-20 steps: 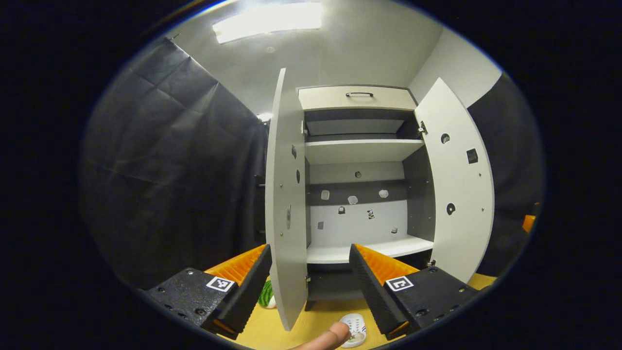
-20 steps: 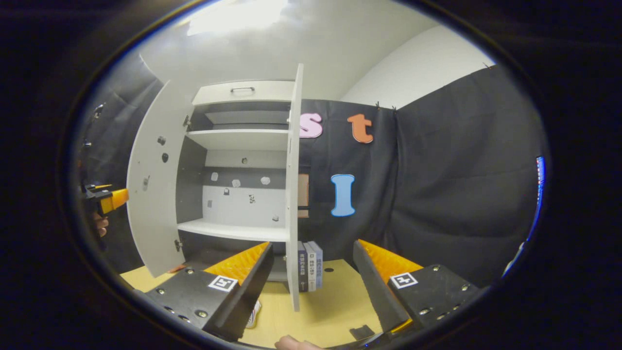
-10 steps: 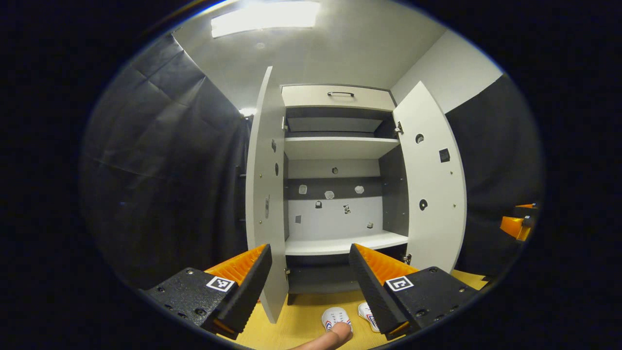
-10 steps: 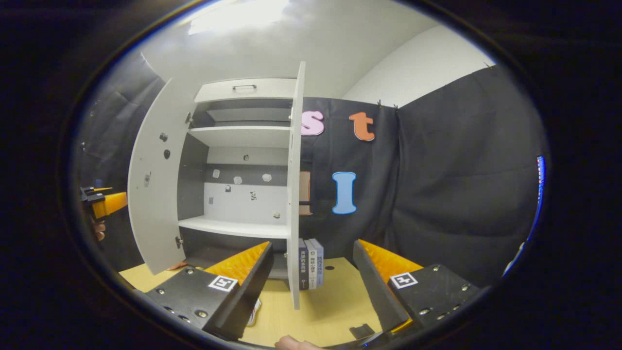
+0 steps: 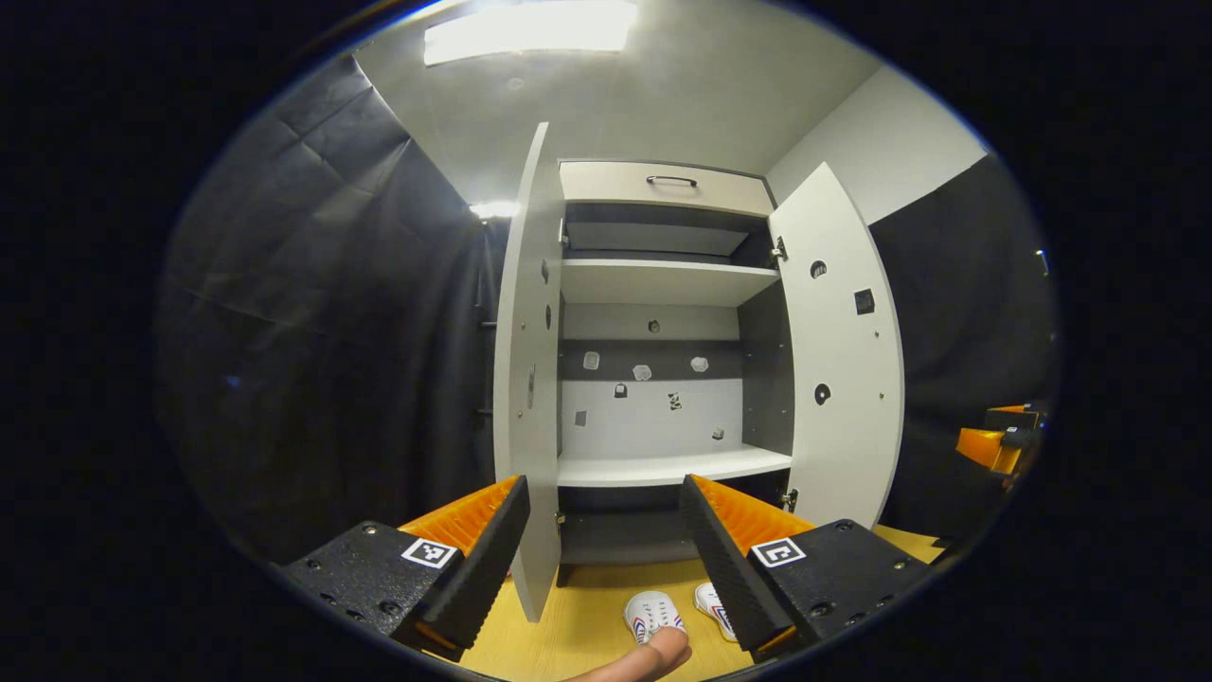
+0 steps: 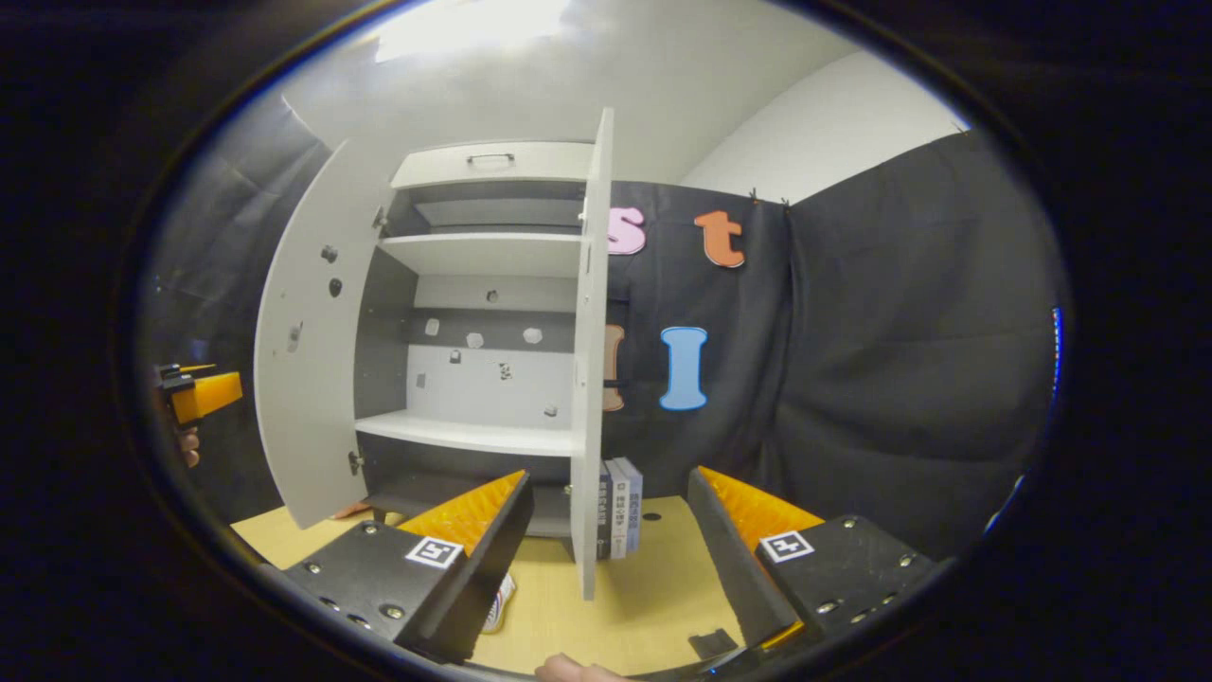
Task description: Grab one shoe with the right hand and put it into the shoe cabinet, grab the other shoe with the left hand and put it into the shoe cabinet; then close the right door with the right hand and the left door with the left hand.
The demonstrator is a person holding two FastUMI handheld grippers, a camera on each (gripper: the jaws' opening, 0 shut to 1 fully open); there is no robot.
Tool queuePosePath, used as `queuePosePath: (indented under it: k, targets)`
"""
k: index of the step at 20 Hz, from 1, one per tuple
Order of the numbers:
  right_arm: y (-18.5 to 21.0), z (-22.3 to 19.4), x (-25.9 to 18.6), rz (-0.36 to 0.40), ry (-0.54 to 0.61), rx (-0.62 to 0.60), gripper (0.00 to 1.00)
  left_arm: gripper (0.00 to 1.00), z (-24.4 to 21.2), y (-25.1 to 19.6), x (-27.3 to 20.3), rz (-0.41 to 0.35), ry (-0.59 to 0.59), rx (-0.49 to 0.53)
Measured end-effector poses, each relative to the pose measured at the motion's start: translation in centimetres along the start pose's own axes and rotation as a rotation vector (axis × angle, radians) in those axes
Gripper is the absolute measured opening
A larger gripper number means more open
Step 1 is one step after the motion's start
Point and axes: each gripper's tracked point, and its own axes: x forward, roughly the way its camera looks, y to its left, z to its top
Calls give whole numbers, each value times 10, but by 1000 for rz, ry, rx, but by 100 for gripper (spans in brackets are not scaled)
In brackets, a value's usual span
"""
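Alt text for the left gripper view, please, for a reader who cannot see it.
A white shoe cabinet stands with both doors open and its shelves bare. Two white shoes sit on the wooden tabletop in front, below the open left tool.

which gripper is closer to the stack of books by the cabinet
Right, going by these views. The right gripper hangs open just in front of the books, beside the open right door. The left gripper faces the cabinet's left door, above the shoes.
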Motion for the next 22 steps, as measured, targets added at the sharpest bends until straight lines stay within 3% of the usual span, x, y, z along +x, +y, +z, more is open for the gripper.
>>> queuePosePath:
  k: [4,6,8,11,14,15,18,22]
  targets:
    - [44,-26,9,70,32,-13,95,97,-10,3,-8,-20,11,-10]
    - [75,-51,17,124,62,-26,98,97,-14,8,-10,-25,15,-12]
    - [110,-85,30,194,102,-51,98,97,-13,11,-13,-38,-7,-30]
    - [148,-151,48,241,203,-80,98,95,-17,21,-16,-40,-18,-54]
    - [177,-213,68,251,310,-83,100,97,-20,39,-17,3,-11,-30]
    - [187,-232,73,259,343,-81,95,97,-20,44,-18,11,-16,-31]
    - [209,-289,84,263,447,-81,99,97,-19,51,-21,9,-40,-36]
    - [226,-347,89,244,573,-74,96,95,-28,55,-22,0,-27,-51]
